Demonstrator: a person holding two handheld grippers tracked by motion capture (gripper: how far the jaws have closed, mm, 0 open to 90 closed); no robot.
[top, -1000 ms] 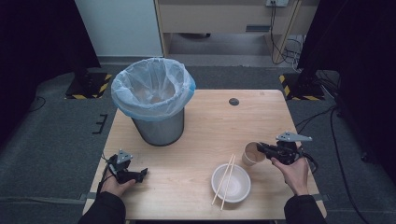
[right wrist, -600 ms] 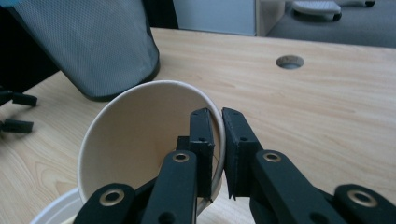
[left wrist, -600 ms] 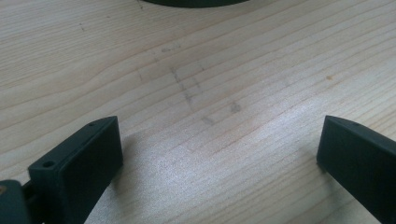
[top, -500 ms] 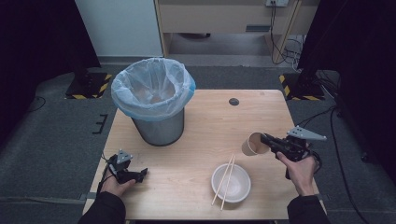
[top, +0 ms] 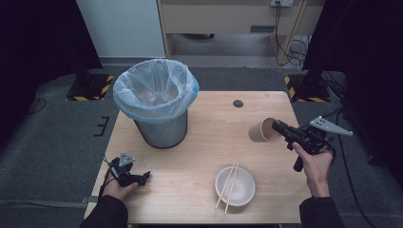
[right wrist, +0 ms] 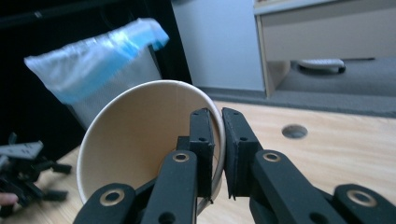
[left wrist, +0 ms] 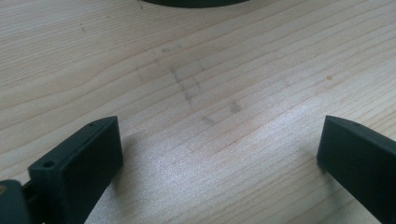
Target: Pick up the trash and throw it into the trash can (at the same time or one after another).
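My right gripper holds a brown paper cup off the table at the right, tipped on its side with its mouth toward the gripper. Seen from the right gripper view, the jaws are shut on the cup's rim, one jaw inside the cup and one outside. A metal bin lined with a pale blue bag stands at the table's left rear. The left gripper rests on the table near the front left corner, and its jaws stand wide open over bare wood.
A white bowl with a pair of chopsticks across it sits near the front edge of the wooden table. A round cable hole lies at the table's back. Dark floor and a cabinet lie beyond.
The right gripper has risen with the paper cup, lifting it off the table and tipping it onto its side. The left gripper has stayed put.
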